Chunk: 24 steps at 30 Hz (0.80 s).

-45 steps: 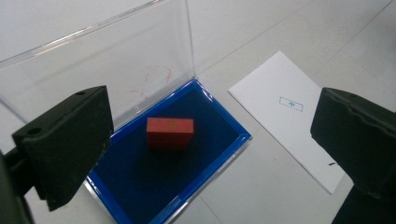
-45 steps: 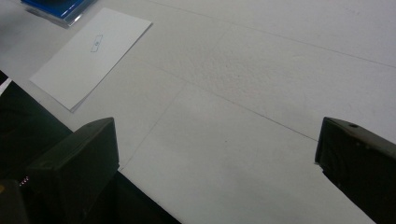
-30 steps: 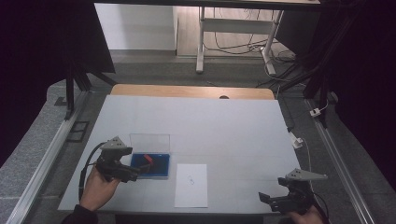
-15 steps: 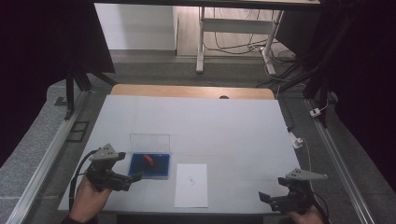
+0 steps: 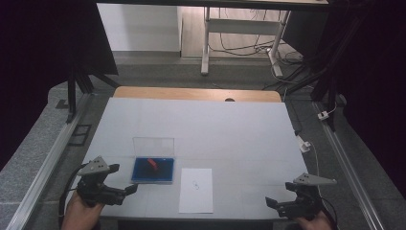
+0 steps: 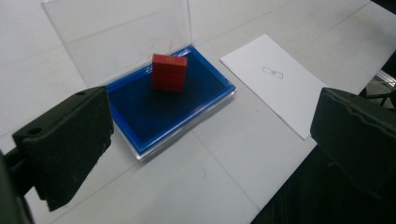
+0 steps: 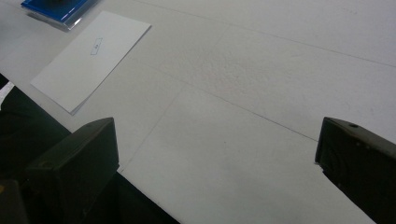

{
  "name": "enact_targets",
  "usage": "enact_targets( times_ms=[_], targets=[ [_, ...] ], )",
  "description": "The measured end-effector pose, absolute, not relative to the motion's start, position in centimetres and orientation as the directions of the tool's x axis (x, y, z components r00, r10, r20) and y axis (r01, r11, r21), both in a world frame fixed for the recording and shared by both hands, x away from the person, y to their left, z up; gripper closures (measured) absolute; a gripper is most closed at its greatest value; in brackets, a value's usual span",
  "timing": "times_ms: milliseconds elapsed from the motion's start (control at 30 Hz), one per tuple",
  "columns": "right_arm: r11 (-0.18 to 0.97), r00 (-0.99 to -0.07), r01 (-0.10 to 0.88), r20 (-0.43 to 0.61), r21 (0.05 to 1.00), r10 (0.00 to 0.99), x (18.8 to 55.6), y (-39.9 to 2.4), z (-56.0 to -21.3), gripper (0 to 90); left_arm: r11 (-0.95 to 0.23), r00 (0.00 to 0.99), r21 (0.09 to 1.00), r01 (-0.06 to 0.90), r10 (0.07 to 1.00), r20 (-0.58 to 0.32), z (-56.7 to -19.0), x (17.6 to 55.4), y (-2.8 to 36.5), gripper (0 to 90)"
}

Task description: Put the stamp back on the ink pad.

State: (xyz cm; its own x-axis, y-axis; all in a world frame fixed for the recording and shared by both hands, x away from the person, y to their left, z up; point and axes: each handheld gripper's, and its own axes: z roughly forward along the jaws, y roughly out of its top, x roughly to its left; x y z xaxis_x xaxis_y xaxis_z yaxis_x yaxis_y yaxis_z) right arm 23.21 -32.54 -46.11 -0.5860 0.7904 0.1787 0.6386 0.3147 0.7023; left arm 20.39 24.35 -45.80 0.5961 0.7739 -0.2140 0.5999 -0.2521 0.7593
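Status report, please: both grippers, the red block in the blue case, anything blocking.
Left gripper open, empty, short of the blue case. Right gripper open, empty, near table edge. Red block upright in case, clear lid raised. Nothing blocking; paper sheet alongside.

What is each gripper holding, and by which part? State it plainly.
Nothing is held. The left gripper and right gripper both have jaws wide apart and empty; the red block sits untouched in the blue case.
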Motion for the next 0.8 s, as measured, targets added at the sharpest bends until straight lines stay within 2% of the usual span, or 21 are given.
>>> enact_targets(
  times_ms=[333, 600, 800],
  targets=[
    [0.319, -0.586, 0.638, 0.173, 0.701, 0.791, 23.2, -32.5, -46.1, 0.0, -0.22, 0.559, 0.746, 0.628, 0.795, -0.236, -46.8, 19.2, 25.9, 0.0],
    [0.328, -0.591, 0.635, 0.167, 0.699, 0.789, 23.1, -32.4, -46.1, 0.0, -0.259, 0.528, 0.703, 0.662, 0.827, -0.193, -47.6, 18.5, 26.2, 0.0],
    [0.324, -0.588, 0.638, 0.171, 0.699, 0.791, 23.1, -32.4, -46.1, 0.0, -0.257, 0.511, 0.683, 0.684, 0.837, -0.197, -47.8, 18.5, 26.3, 0.0]
  ],
)
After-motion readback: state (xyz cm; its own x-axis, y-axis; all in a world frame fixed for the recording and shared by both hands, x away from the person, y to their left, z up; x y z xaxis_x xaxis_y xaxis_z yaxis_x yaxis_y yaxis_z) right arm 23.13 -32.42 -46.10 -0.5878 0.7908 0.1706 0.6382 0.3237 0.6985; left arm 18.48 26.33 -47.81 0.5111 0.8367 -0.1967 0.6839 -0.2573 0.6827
